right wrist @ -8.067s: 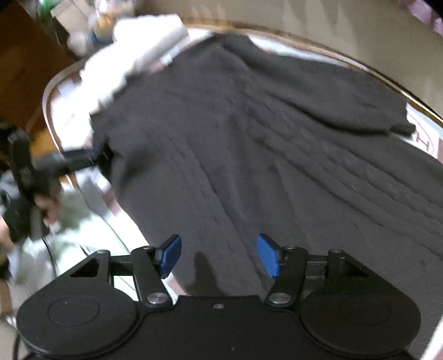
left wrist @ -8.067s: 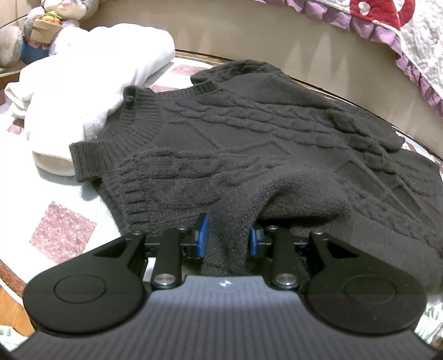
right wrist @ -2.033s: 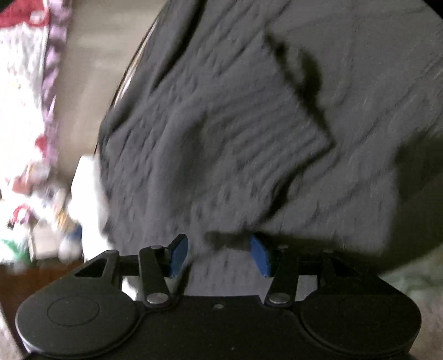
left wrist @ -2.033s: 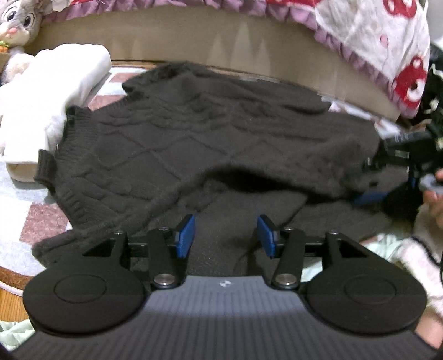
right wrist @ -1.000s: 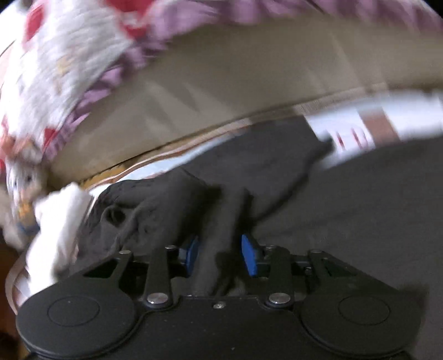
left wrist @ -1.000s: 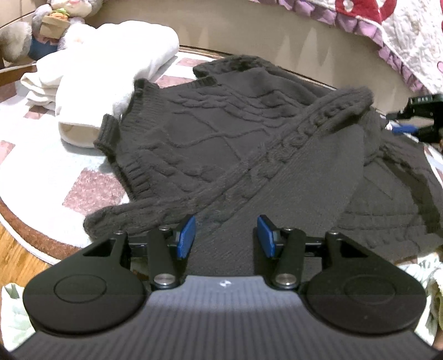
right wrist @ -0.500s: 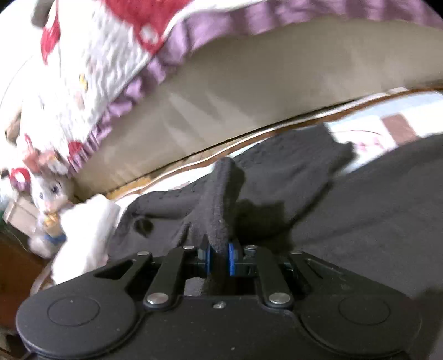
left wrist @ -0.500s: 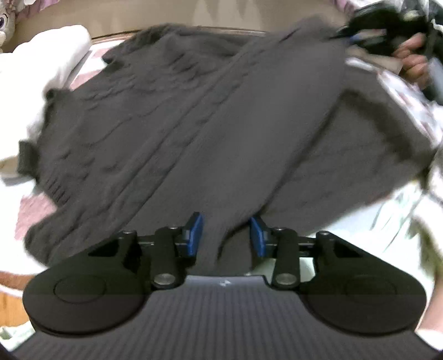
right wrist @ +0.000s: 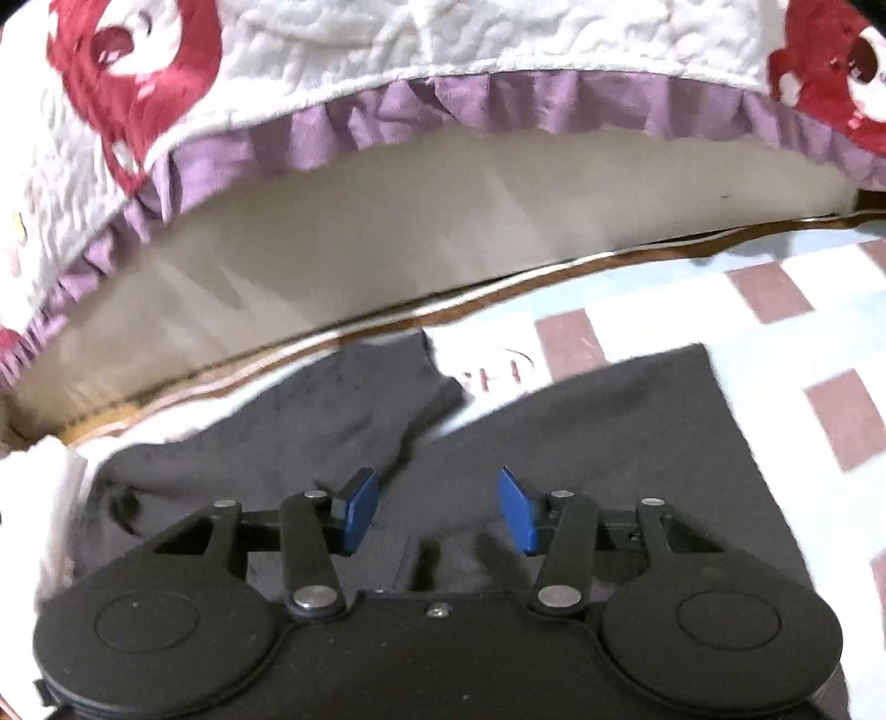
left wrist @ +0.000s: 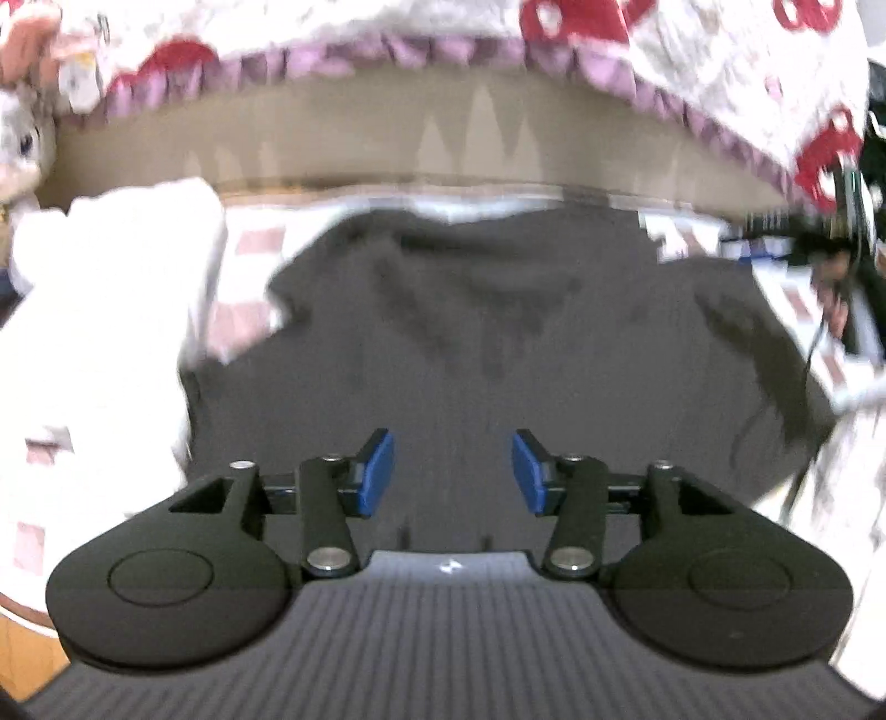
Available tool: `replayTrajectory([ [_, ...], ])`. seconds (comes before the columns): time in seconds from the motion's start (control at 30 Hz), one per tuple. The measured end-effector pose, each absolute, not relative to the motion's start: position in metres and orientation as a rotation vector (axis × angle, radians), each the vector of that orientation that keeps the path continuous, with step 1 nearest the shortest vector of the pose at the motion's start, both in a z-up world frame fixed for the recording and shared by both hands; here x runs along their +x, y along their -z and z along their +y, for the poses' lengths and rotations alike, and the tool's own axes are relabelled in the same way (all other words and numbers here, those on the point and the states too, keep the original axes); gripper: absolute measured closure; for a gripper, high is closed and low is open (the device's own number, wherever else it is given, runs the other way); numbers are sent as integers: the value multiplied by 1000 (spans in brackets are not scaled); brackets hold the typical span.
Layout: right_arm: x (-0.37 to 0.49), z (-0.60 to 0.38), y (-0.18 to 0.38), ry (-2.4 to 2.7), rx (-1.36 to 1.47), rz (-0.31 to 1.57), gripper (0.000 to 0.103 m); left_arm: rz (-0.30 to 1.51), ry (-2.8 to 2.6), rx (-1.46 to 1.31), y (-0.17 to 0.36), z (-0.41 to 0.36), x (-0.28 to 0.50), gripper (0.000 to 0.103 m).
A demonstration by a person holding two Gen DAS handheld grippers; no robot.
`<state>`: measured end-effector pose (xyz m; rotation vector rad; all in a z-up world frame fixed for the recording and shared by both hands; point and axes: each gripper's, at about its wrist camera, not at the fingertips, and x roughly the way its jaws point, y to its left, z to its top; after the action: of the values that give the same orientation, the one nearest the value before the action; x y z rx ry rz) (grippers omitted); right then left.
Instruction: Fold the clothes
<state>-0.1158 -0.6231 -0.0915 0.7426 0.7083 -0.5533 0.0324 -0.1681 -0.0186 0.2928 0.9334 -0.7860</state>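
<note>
Dark grey knit, a sweater [left wrist: 476,343], lies spread flat on a checked pink-and-white rug [right wrist: 786,310], filling the middle of both views. Above its near part the left gripper [left wrist: 453,471] hangs with its blue pads [left wrist: 376,472] well apart and nothing between them. The right gripper [right wrist: 437,509] stands equally wide over the sweater, its pads [right wrist: 518,512] also empty; just beyond it a sleeve [right wrist: 354,410] runs toward the far left, its cuff end lying on the rug. Left of the sweater sits a pile of white clothing [left wrist: 105,310], touching its edge. At the far side a beige bed base [right wrist: 443,221] rises behind the rug's brown border, with a white quilt [right wrist: 343,50] printed in red and trimmed with a purple ruffle hanging over it. The left view is blurred, and the knit pattern is hard to read.
</note>
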Motion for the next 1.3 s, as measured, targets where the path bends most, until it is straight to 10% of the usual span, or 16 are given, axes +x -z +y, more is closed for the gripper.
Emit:
replayTrajectory([
  [0.4,-127,-681,118,624,838,766,43,931,705,929,6,-342,32,38],
  [0.93,-155,-728,159,778,771,777,43,746,677,588,147,-357,116,39],
  [1.2,-125,-712,189,743,453,769,15,862,660,252,169,-322,177,38],
  [1.27,-122,-704,188,691,405,756,31,866,659,256,176,-326,180,38],
  [1.3,-121,-701,186,662,391,748,63,868,658,258,180,-327,181,38],
])
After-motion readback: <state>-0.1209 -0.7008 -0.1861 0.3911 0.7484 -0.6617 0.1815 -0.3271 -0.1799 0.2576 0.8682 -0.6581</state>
